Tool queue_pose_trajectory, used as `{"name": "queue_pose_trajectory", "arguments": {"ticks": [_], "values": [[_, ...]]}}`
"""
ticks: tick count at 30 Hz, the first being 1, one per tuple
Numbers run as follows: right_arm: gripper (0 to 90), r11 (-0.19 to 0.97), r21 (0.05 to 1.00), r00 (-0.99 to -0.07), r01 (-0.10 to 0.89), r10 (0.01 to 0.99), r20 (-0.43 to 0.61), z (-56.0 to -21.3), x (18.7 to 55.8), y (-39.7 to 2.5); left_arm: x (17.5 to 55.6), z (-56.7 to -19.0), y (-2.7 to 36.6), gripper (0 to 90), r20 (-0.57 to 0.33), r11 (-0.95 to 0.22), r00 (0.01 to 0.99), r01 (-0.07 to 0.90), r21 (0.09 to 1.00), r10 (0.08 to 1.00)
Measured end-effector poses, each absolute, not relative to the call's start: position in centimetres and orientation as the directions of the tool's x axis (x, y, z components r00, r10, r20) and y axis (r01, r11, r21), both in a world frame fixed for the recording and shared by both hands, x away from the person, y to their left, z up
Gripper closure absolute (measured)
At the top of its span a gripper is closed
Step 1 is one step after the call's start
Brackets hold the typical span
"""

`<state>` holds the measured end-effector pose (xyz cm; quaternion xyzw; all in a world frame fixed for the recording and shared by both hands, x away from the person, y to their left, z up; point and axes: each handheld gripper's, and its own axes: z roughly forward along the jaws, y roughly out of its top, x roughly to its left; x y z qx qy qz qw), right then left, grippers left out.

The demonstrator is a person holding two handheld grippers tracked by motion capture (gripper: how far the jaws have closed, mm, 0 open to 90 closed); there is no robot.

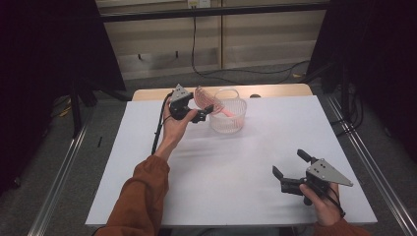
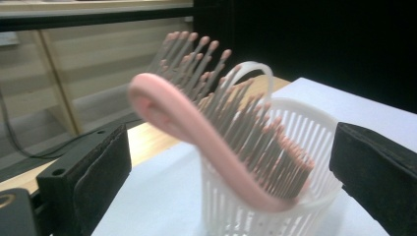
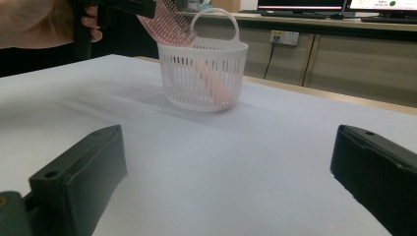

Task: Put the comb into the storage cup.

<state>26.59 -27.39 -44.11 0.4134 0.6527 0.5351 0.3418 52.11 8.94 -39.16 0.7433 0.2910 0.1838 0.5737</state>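
Two claws are at work. The left claw (image 1: 202, 116) has its jaws spread just beside a pink hairbrush (image 2: 211, 132), apparently not touching it (motion blur hides the edges). The right gripper view shows the brush's handle angled down inside the white basket (image 3: 202, 78), bristled head leaning over the rim. The right claw (image 1: 291, 169), jaws apart, hovers empty over the white surface (image 1: 246, 162), well apart.

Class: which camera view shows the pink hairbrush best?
The left gripper view: the hairbrush fills it, bristles clear, leaning in the basket. The high view shows it small; the right gripper view shows it partly behind the basket's slats.
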Motion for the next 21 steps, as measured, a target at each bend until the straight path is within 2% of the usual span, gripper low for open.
{"name": "queue_pose_trajectory", "arguments": {"ticks": [7,12,21], "values": [[0.0,0.087,0.983,-0.418,0.163,0.908,-0.011,-43.9,26.2,-27.4,51.5,-38.7,10.0,3.2,-0.083,-0.129,0.757,0.216,0.968,0.648],[0.0,0.088,0.984,-0.408,0.158,0.913,-0.017,-43.8,26.1,-27.4,50.8,-38.9,10.4,3.2,-0.054,-0.157,0.757,0.204,0.966,0.652],[0.0,0.082,0.985,-0.391,0.149,0.920,-0.017,-43.7,26.1,-27.5,49.8,-37.8,10.8,3.7,-0.057,-0.127,0.745,0.188,0.974,0.665]]}}
